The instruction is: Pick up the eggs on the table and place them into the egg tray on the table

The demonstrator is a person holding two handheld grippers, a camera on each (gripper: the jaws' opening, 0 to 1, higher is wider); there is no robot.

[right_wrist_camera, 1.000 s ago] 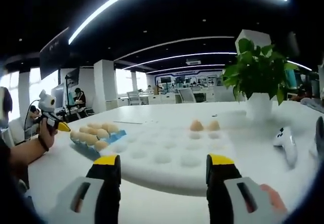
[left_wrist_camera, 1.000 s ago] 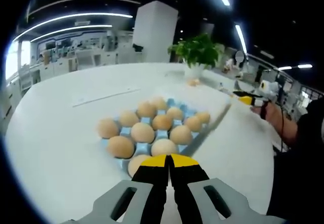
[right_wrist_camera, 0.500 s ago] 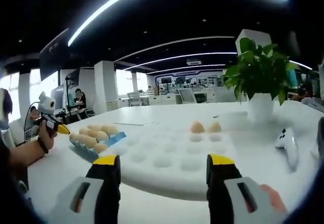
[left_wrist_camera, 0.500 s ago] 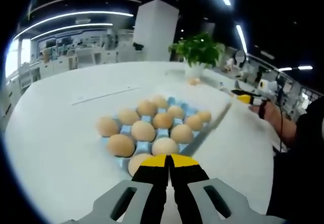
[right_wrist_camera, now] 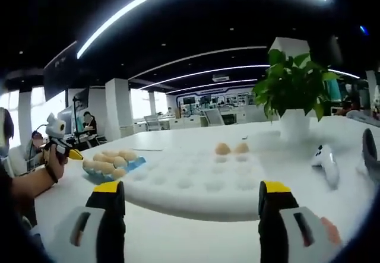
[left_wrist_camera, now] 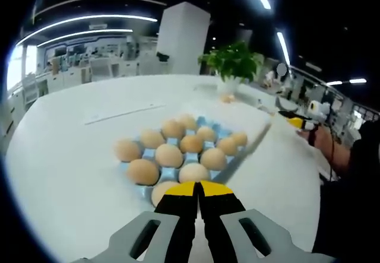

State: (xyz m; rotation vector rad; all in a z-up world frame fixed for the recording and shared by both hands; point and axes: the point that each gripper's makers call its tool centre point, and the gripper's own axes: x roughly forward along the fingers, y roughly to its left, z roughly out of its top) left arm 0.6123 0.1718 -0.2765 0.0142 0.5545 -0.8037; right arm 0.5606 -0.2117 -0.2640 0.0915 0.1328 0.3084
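Observation:
Several brown eggs (left_wrist_camera: 169, 154) sit in a blue tray (left_wrist_camera: 164, 173) on the white table, right ahead of my left gripper (left_wrist_camera: 198, 189), whose yellow-tipped jaws are shut with nothing between them. In the right gripper view a white egg tray (right_wrist_camera: 196, 177) lies just beyond my open right gripper (right_wrist_camera: 189, 193); two eggs (right_wrist_camera: 231, 148) rest at its far edge. The blue tray of eggs (right_wrist_camera: 108, 163) is at the left there, with the left gripper (right_wrist_camera: 59, 144) held in a hand beside it. The right gripper (left_wrist_camera: 300, 120) appears at the right of the left gripper view.
A potted green plant (right_wrist_camera: 291, 94) in a white pot stands at the far right of the table. A white handheld controller (right_wrist_camera: 323, 162) lies right of the white tray. A person's forearm (right_wrist_camera: 29, 183) reaches in from the left. Office desks stand beyond the table.
My right gripper's jaws have spread wider and its view has shifted slightly, the white tray sitting a bit lower and nearer. The left gripper has not moved.

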